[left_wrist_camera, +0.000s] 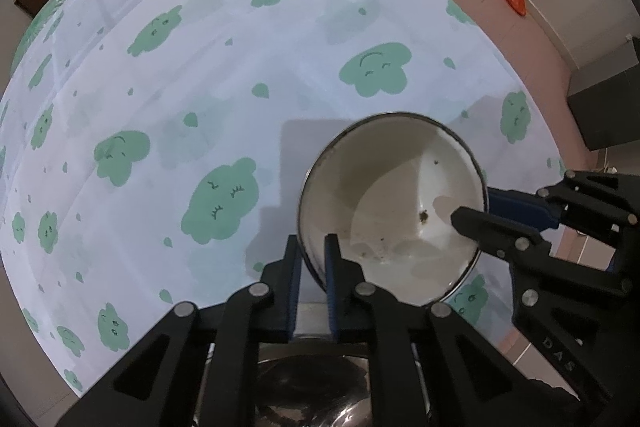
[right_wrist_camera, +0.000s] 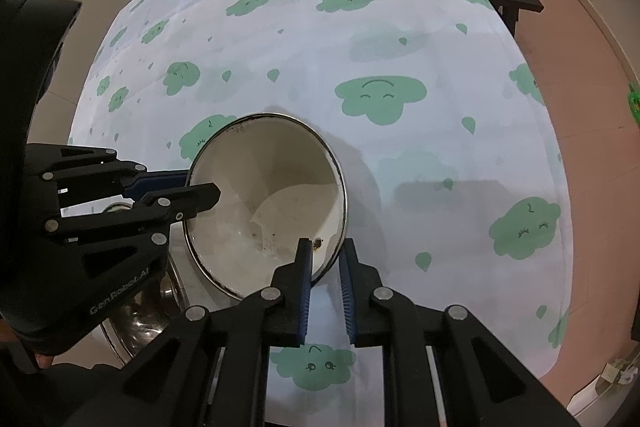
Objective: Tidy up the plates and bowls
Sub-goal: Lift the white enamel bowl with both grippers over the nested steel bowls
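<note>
Near the bench's (left_wrist_camera: 248, 75) edge closest to you, both your tools are clamped on one white enamel bowl (left_wrist_camera: 400, 195). Your left tool (left_wrist_camera: 313, 251) pinches the rim, one finger inside, one outside. Your right tool (right_wrist_camera: 325, 255) grips the opposite rim the same way. That bowl is tilted, its stained inside facing the cameras, over the cloud-print cloth (right_wrist_camera: 360, 47). A shiny metal bowl (right_wrist_camera: 148, 319) sits just beside it, below your left tool.

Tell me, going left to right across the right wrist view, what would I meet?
Left hand-held gripper → white bowl, its rim pinched from both sides → right hand-held gripper → tablecloth → floor.
</note>
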`<act>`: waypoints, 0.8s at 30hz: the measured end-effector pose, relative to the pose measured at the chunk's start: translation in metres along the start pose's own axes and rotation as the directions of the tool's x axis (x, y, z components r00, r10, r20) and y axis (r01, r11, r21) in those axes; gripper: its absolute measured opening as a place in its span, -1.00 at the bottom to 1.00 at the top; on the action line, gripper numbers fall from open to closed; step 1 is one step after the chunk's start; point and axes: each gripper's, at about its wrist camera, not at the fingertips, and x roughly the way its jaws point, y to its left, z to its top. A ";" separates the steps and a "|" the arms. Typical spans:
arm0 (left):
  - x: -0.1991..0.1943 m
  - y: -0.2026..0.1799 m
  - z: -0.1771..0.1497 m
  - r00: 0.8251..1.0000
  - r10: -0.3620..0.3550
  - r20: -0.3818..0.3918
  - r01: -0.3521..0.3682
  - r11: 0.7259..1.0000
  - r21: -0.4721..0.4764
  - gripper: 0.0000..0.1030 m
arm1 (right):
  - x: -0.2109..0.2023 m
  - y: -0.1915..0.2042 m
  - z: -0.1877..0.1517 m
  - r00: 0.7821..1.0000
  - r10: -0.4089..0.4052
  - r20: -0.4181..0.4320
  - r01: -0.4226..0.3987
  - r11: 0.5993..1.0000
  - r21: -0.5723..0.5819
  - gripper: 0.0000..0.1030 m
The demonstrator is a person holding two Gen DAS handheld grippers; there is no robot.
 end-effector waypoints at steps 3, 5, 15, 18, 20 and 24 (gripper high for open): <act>-0.005 -0.001 -0.001 1.000 0.002 0.009 -0.002 1.000 -0.001 -0.84 | -0.007 0.001 0.002 1.000 -0.004 0.011 0.004 1.000 -0.004 -0.70; -0.010 -0.001 -0.002 1.000 -0.001 0.017 0.001 1.000 -0.005 -0.84 | -0.013 0.002 0.002 1.000 -0.005 0.020 0.005 1.000 -0.007 -0.70; -0.030 0.004 -0.008 0.999 0.005 0.050 -0.004 1.000 -0.020 -0.84 | -0.035 0.012 0.006 0.998 -0.012 0.062 0.014 0.999 -0.029 -0.70; -0.036 0.006 -0.010 0.998 0.008 0.059 -0.007 1.000 -0.024 -0.84 | -0.039 0.016 0.006 0.998 -0.012 0.069 0.015 0.999 -0.035 -0.70; -0.040 0.008 -0.011 0.998 0.009 0.063 -0.007 1.000 -0.027 -0.84 | -0.042 0.019 0.005 0.997 -0.012 0.074 0.015 0.999 -0.039 -0.70; -0.046 0.010 -0.014 0.997 0.013 0.074 -0.011 0.999 -0.031 -0.84 | -0.047 0.023 0.004 0.996 -0.014 0.083 0.017 0.999 -0.045 -0.70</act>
